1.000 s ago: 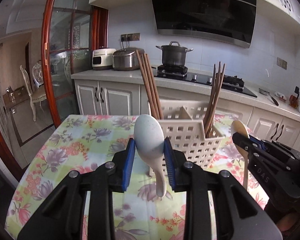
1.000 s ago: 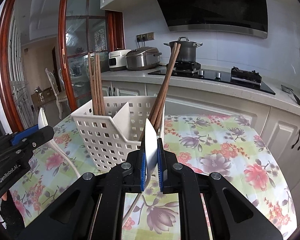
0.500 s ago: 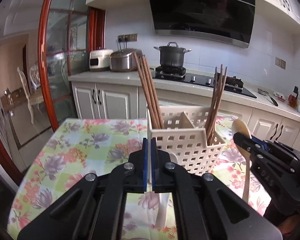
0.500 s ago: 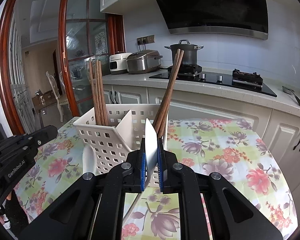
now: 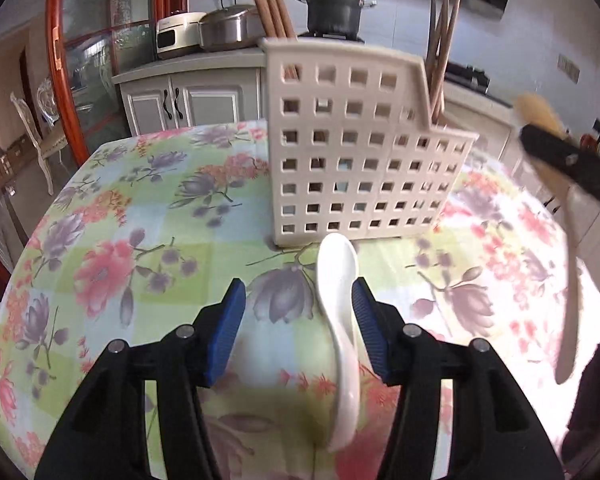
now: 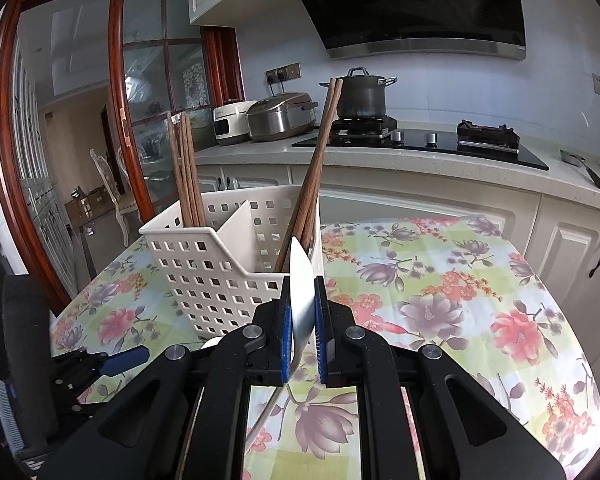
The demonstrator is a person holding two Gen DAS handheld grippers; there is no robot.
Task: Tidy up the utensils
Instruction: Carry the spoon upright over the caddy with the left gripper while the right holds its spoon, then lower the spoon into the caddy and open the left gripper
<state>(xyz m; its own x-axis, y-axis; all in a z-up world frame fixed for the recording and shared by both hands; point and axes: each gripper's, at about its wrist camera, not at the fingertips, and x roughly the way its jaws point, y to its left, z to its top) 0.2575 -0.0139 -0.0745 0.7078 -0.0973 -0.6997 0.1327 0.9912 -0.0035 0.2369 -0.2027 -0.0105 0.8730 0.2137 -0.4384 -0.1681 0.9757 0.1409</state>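
A cream perforated utensil basket point(image 5: 360, 152) stands on the floral table, with wooden chopsticks point(image 5: 442, 40) upright in its compartments. My left gripper point(image 5: 298, 320) is open, low over the table. A white ceramic spoon point(image 5: 340, 304) lies between its fingers, against the right pad. My right gripper point(image 6: 302, 320) is shut on a wooden spoon point(image 6: 302, 284), seen edge-on; the same spoon shows in the left wrist view point(image 5: 568, 264), held to the right of the basket point(image 6: 236, 264). Chopsticks point(image 6: 312, 184) lean just behind its bowl.
The round table with a floral cloth point(image 5: 120, 264) lies before a kitchen counter point(image 6: 380, 156) with a hob, a pot point(image 6: 360, 96) and rice cookers. A red-framed glass door point(image 5: 60, 60) and a chair stand to the left.
My left gripper went from shut on the white spoon to open and dropped low in front of the basket; the spoon now lies on the table. The right gripper has barely moved.
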